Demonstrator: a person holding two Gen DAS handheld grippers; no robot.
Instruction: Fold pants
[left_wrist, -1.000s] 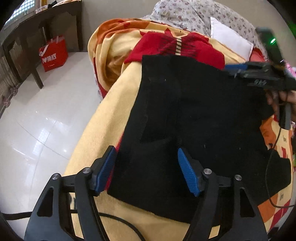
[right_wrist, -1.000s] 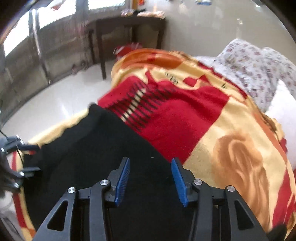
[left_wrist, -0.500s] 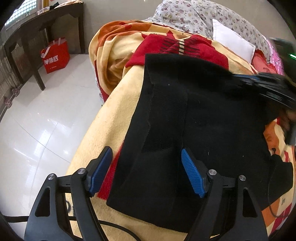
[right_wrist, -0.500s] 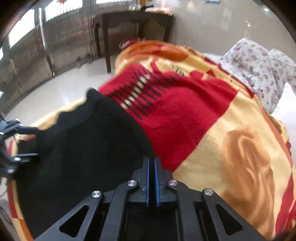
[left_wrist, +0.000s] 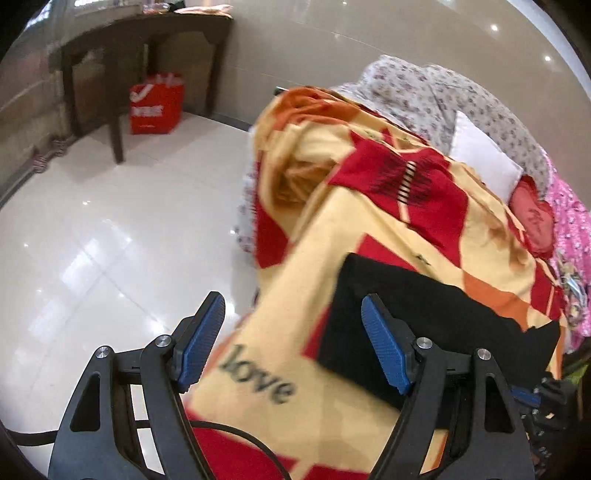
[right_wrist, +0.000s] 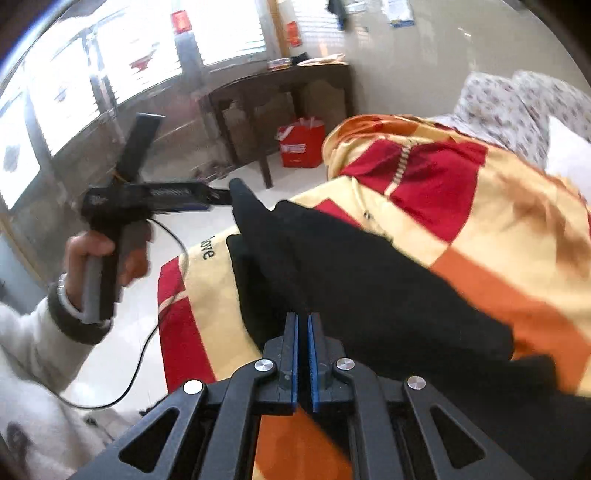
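The black pants (right_wrist: 369, 288) lie folded over on the yellow and red blanket (right_wrist: 498, 221). My right gripper (right_wrist: 302, 332) is shut on the pants' edge, with black cloth between its blue pads. My left gripper (left_wrist: 291, 347) is open and empty, held up over the blanket's near corner, left of the pants (left_wrist: 424, 317). In the right wrist view the left gripper (right_wrist: 221, 197) is raised beside a lifted corner of the pants, and I cannot tell whether it touches it.
The blanket (left_wrist: 369, 229) covers a bed with floral bedding (left_wrist: 443, 92) and a white pillow (left_wrist: 484, 158) at the far end. A dark wooden table (left_wrist: 147, 44) and a red bag (left_wrist: 157, 103) stand on the glossy tile floor (left_wrist: 92, 240) to the left.
The right gripper has carried the far edge of the pants back toward the near end, folding them over. The left gripper has lifted off the pants and moved left, still open.
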